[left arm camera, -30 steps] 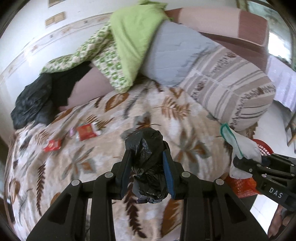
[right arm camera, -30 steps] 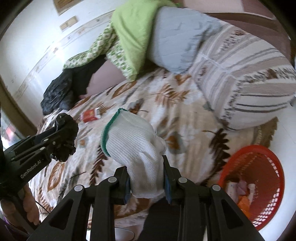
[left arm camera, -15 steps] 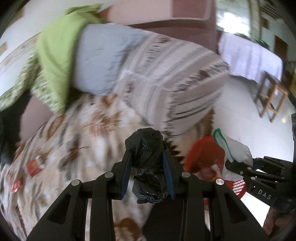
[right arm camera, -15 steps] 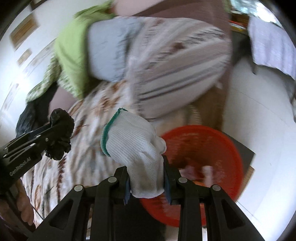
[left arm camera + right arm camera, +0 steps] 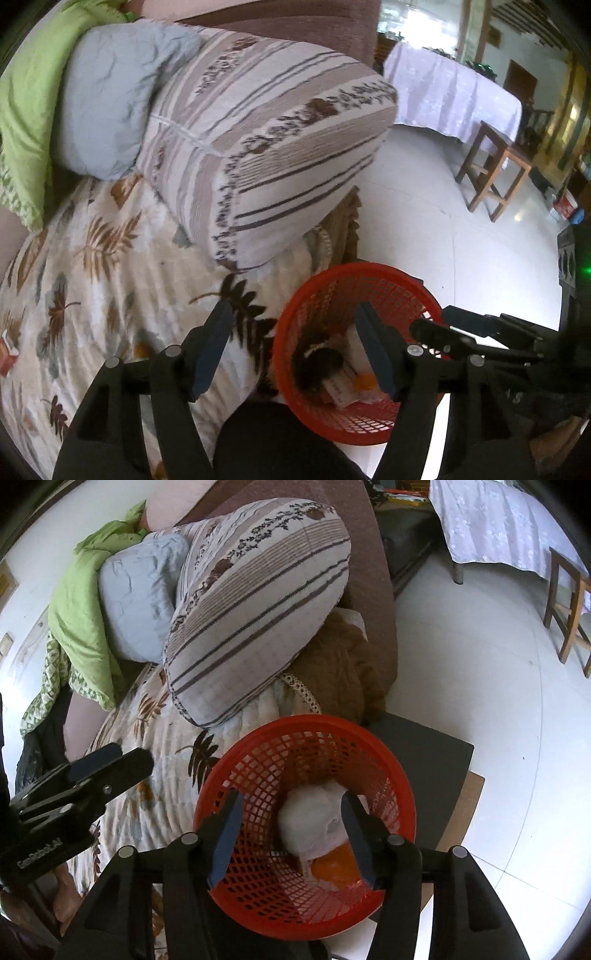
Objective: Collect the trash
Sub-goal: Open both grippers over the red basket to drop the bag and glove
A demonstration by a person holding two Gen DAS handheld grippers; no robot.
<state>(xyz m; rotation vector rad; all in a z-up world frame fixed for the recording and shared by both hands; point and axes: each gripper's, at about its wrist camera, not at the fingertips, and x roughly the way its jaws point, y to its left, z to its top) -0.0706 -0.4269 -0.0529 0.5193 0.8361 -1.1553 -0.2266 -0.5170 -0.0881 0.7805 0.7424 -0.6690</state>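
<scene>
A red mesh basket (image 5: 399, 280) (image 5: 258, 757) stands beside the bed on the floor. My left gripper (image 5: 295, 332) is open and empty above the basket's left rim. A dark crumpled bag (image 5: 319, 363) lies inside the basket among paper scraps. My right gripper (image 5: 290, 816) is open above the basket, and the white knit glove (image 5: 314, 816) lies in the basket between its fingers. A red wrapper (image 5: 7, 356) lies on the leaf-print bedspread (image 5: 92, 266) at the far left.
A striped pillow (image 5: 258, 147) (image 5: 258, 602), a grey pillow (image 5: 110, 92) and a green blanket (image 5: 81, 602) lie on the bed. A brown cloth (image 5: 340, 672) hangs at the bed's edge. A wooden stool (image 5: 491, 170) and a cloth-covered table (image 5: 450, 88) stand on the white tile floor.
Both grippers swung right from the bed to over the basket and opened. The black bag left the left gripper and the white glove left the right gripper; both now lie in the basket.
</scene>
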